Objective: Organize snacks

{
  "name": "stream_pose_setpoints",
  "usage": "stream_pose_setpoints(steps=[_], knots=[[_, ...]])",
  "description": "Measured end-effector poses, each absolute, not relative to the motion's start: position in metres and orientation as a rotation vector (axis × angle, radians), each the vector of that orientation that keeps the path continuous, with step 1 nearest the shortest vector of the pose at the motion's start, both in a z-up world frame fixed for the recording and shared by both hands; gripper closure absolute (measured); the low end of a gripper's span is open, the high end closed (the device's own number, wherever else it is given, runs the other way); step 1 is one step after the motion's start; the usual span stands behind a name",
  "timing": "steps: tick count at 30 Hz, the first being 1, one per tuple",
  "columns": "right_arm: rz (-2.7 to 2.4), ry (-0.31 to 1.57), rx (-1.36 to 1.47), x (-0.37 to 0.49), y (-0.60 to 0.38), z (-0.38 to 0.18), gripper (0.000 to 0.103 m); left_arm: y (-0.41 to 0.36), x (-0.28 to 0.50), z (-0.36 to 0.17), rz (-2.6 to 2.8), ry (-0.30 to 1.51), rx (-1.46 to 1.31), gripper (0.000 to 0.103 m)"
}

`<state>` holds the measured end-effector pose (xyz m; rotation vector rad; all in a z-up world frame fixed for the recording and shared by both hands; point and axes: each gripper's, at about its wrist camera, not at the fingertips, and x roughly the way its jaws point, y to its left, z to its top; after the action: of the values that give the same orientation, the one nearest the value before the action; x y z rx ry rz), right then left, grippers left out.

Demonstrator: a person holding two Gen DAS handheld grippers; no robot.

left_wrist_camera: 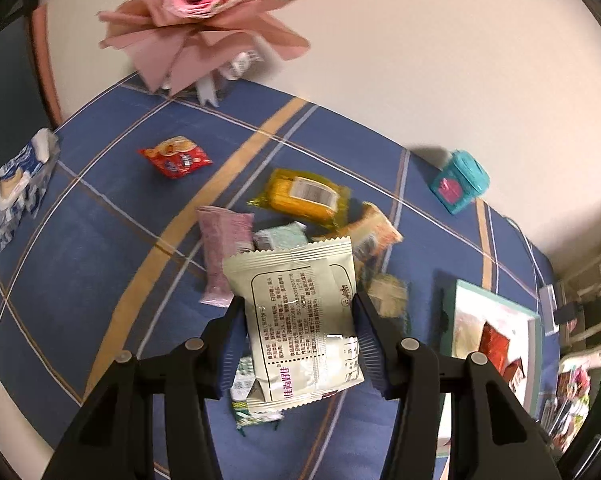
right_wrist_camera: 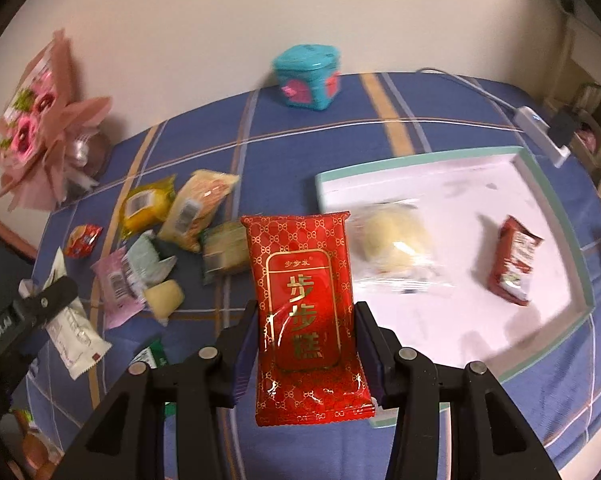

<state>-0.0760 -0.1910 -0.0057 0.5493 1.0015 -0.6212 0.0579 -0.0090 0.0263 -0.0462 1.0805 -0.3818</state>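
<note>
- Cream snack packet (left_wrist_camera: 300,316) is clamped between the left gripper (left_wrist_camera: 298,320) jaws.
- Red snack packet (right_wrist_camera: 306,316) is gripped by the right gripper (right_wrist_camera: 306,332), beside the white tray (right_wrist_camera: 572,224).

Red packet (right_wrist_camera: 306,312): gold Chinese "步步糕", large, vertical, in gold frame; same characters small across frame top. White packet (left_wrist_camera: 300,320): back panel of fine Chinese print, too small to read; pink characters at lower edge, unclear. Black arm (right_wrist_camera: 4,340) at left: white lettering, partly cut off, reads "…Robot.AI". Barcodes on other packets, digits illegible.
</note>
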Motion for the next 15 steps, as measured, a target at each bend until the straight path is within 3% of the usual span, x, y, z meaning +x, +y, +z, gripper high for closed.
stream_pose_setpoints(steps=[15], knots=[[-0.95,0.962,0.707,-0.169,-0.29,-0.017,0.055,-0.1,-0.004,0.025,-0.645,1.082,0.103,0.049]])
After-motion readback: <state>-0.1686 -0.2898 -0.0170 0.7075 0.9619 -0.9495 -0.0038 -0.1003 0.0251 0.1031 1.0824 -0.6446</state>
